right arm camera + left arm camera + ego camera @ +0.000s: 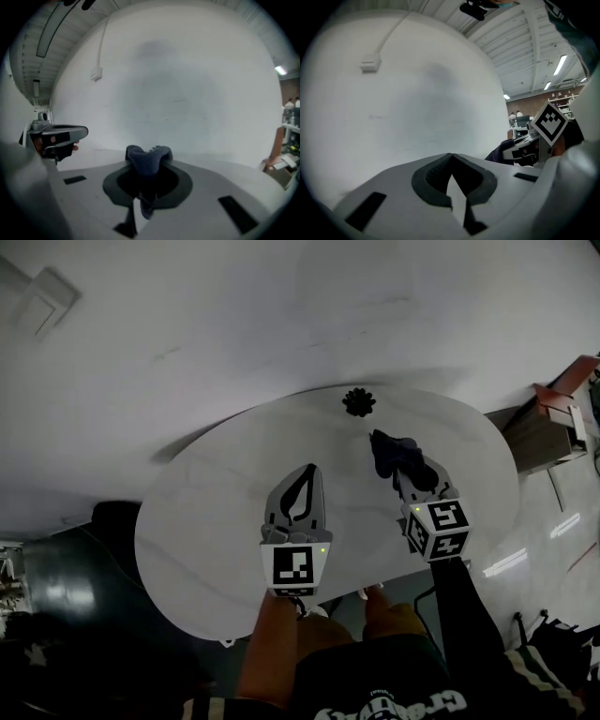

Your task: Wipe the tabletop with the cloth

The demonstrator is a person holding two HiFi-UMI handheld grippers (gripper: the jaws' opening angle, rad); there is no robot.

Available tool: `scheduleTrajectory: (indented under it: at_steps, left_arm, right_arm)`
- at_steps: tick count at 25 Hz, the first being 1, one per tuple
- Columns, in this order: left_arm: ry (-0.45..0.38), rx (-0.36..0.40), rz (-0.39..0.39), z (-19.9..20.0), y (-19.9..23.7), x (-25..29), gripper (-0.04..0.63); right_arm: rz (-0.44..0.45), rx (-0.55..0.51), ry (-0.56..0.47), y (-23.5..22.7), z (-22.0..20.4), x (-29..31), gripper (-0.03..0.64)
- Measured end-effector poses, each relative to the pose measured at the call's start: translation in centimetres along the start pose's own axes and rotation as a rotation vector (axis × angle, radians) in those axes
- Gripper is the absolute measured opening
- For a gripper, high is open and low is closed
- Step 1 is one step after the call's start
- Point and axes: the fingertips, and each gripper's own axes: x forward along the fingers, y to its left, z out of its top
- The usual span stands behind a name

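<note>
The dark blue cloth (387, 452) is gripped between the jaws of the right gripper (409, 474) over the white tabletop (206, 521), while the left gripper (307, 472), just beside it, is clenched on nothing.

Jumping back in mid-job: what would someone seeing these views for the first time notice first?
The dark blue cloth stands out most, bunched in the shut right tool over the far right part of the white tabletop. A small black rosette-shaped object sits alone near the table's far edge. The left tool is shut on nothing, near the middle.
</note>
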Motion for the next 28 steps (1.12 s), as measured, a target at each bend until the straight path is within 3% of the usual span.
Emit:
scheduleTrajectory:
  at_steps: [6,12,18,25,28]
  left_arm:
    - [0.031,-0.014,0.171,-3.2,11.2,-11.9,-0.005]
    - [0.083,0.023,0.274,-7.0,20.7,-23.1,-0.005]
    - [0.098,-0.019,0.404,-10.6,30.0,-33.7,-0.005]
    - [0.141,-0.038,0.570,-13.9,38.1,-44.4,-0.005]
    - [0.157,-0.040,0.620,-14.8,39.9,-47.5,-0.005]
  right_arm:
    - [0.217,-0.030,0.025,18.4,-1.3,2.9,0.032]
    - [0.381,-0.049,0.046,36.0,-3.4,4.0,0.032]
    - [0.536,-0.078,0.077,51.7,-5.8,5.2,0.032]
    - [0.713,-0.123,0.125,66.3,-8.0,5.4,0.032]
    - [0.784,-0.071,0.136,70.3,-8.5,5.1,0.032]
